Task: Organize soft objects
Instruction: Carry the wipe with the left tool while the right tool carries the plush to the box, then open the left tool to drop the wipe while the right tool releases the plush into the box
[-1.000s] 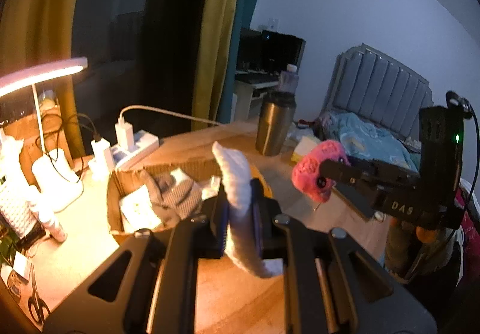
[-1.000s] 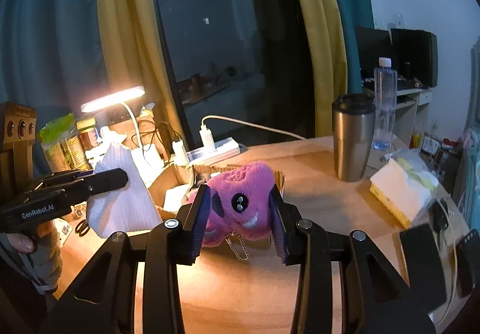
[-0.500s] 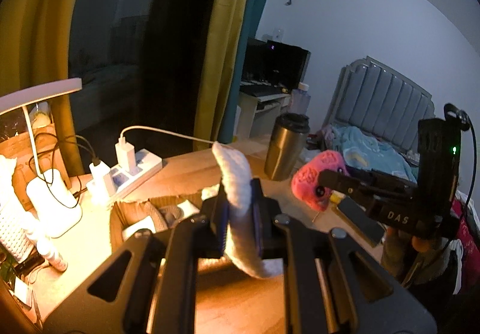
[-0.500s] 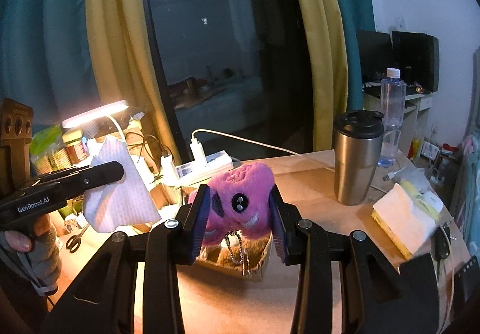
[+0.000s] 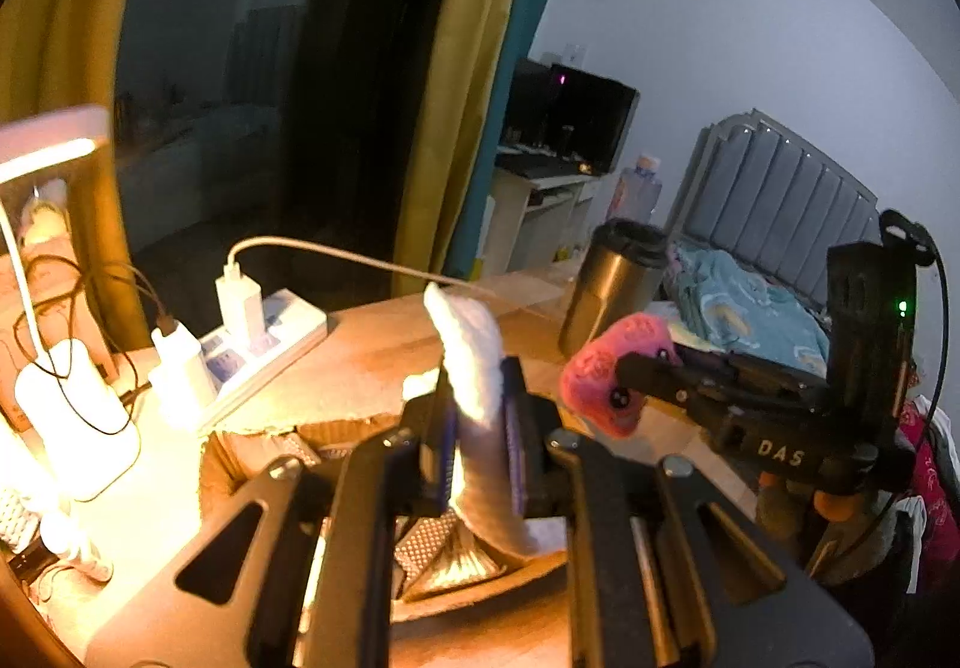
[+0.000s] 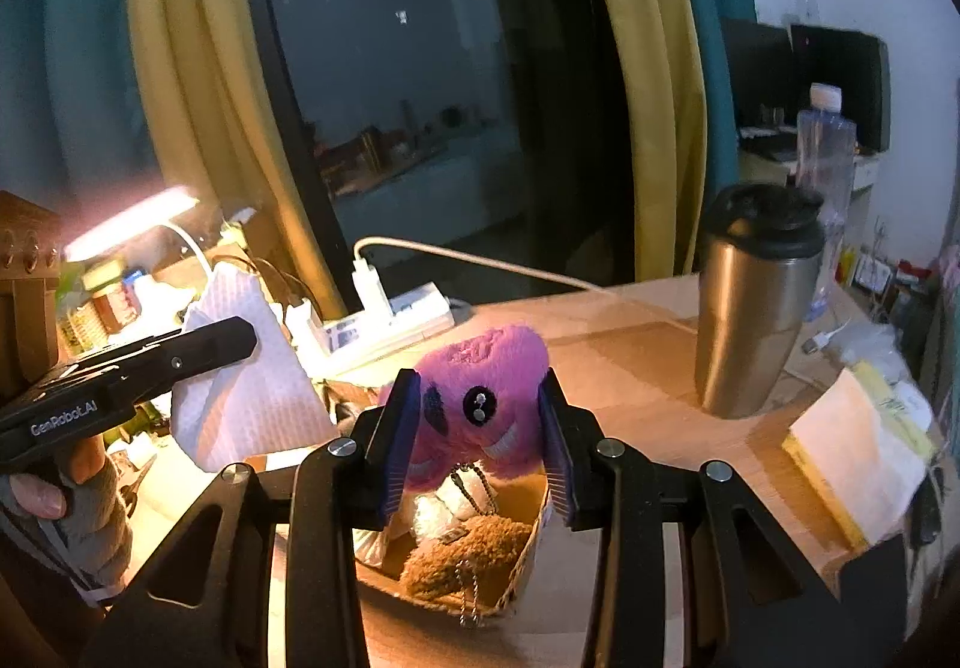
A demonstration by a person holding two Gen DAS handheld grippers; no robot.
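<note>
Over 1 cardboard box [image 6: 528, 548], 2 grippers (both clamped), 1 pink plush [image 6: 480, 398], 1 white cloth [image 5: 474, 374]

Two close wrist views, shared box [image 5: 252, 464]

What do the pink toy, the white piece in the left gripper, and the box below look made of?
Pink toy: plush, going by its fuzzy pile, with glossy bead eyes and a metal-looking ball chain. White piece: probably paper towel or thin cloth, matte with an embossed grid. Box: raw brown cardboard with ragged edges.
</note>
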